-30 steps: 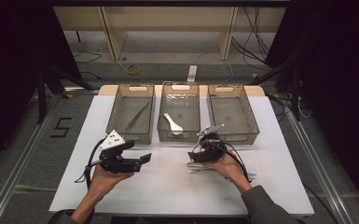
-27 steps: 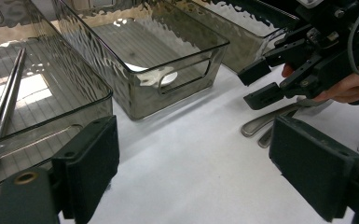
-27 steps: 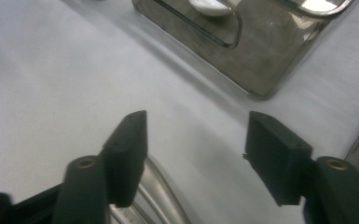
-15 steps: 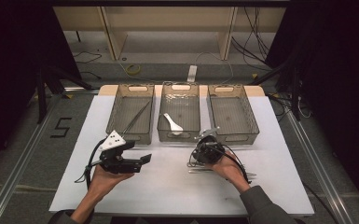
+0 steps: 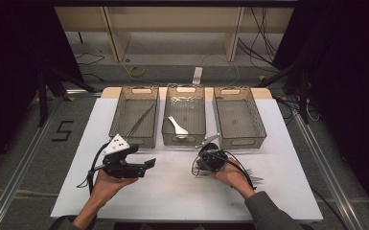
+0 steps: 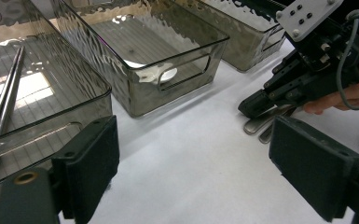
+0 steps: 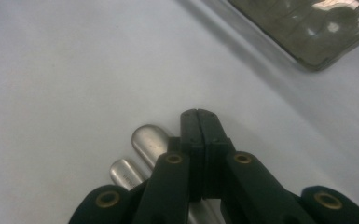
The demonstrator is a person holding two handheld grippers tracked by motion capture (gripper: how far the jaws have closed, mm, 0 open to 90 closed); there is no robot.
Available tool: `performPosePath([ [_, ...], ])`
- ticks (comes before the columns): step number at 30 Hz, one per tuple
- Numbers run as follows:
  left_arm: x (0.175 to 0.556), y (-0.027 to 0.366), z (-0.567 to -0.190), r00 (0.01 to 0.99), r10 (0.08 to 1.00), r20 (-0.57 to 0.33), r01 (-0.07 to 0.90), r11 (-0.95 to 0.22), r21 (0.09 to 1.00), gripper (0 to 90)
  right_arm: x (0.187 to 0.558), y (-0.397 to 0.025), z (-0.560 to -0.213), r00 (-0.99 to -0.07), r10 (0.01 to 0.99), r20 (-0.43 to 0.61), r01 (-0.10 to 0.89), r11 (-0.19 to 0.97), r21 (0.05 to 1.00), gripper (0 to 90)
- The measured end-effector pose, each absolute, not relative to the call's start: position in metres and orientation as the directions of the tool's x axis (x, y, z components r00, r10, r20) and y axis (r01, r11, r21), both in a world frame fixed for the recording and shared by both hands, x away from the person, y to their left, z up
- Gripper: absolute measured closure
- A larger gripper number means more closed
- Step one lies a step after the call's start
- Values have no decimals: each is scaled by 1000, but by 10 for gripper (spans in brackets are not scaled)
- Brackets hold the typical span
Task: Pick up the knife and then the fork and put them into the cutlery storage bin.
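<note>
1. Over the last second my right tool (image 5: 210, 159) has dropped lower and swung a little toward 9 o'clock over the cutlery; my left tool (image 5: 133, 166) has stayed where it was.
2. My right tool's jaws are pressed together, tip on the handle ends of the metal cutlery (image 7: 147, 140). I cannot tell whether a piece is pinched between them.
3. My left tool hangs idle with its jaws wide, holding nothing, at about 7 o'clock on the desk (image 5: 172, 196).
4. The cutlery lies on the desk at about 5 o'clock, in front of the right bin (image 5: 237, 117).
5. Sorting looks partly done: chopsticks (image 5: 140, 120) lie in the left bin (image 5: 135, 116), a white spoon (image 5: 176, 126) in the middle bin (image 5: 184, 116); the right bin has nothing in it.
6. The desk is white and smooth; beyond it at 12 o'clock are cables on the floor, with dark room on either side.
</note>
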State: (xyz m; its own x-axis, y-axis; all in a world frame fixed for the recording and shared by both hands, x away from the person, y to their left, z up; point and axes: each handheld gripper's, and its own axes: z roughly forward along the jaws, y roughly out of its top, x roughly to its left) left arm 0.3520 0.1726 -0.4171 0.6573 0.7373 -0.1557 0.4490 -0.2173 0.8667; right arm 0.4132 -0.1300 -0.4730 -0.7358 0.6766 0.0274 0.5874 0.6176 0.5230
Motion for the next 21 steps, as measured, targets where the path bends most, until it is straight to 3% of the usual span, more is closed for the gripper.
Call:
performPosePath([
  [21, 352, 173, -417, 655, 739, -158, 451, -214, 866, 156, 373, -140, -472, -775, 622, 112, 587, 643, 492, 900],
])
